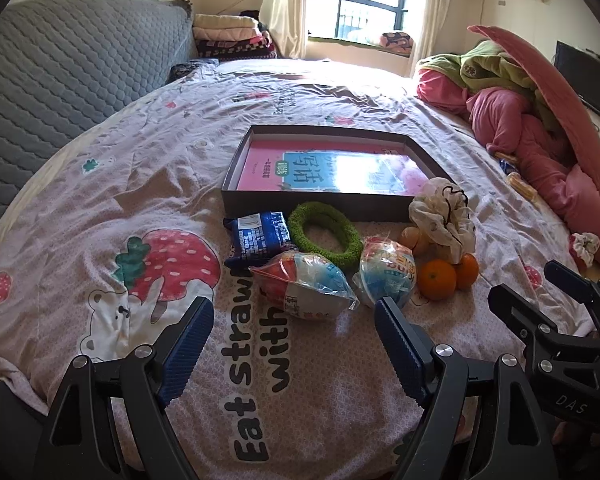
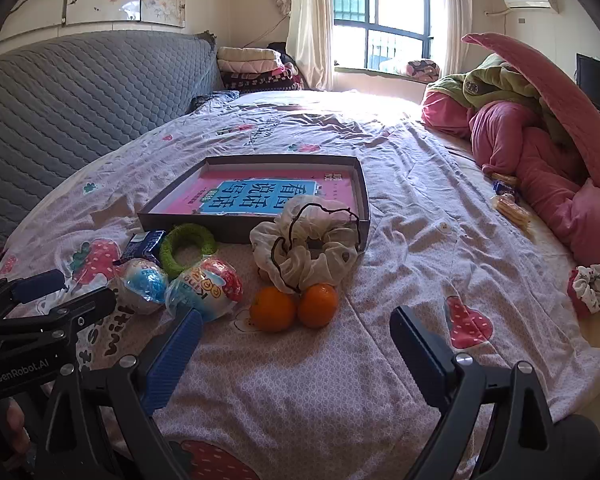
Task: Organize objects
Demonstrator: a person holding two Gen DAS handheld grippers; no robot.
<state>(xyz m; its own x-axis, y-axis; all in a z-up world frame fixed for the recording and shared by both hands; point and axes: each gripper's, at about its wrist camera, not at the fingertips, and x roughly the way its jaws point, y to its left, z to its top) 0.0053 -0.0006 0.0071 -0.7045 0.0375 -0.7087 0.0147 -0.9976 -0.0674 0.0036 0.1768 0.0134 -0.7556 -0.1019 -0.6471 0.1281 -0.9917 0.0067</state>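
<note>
Left tool (image 1: 294, 322) spread wide, holding nothing, poised above the bed (image 1: 100, 168) near its front edge. Just ahead of its fingers: a blue snack packet (image 1: 258, 236) lying flat, touching a green fuzzy ring (image 1: 326, 234); in front of these, two wrapped egg-shaped toys (image 1: 304, 286) side by side. Behind the row, an open shallow box (image 1: 324, 162) with a pink and blue book (image 2: 260, 194) flat inside. Further right, a cream scrunchie (image 2: 306, 250) leaning against the box's near right corner, with two oranges (image 2: 294, 308) touching each other at its foot. Right tool (image 2: 296, 332) likewise wide apart and empty, aimed at the sheet just right of the oranges. At the far right, a heap of pink and green bedding (image 2: 532, 140), a second small scrunchie (image 2: 590, 286) beside it.
</note>
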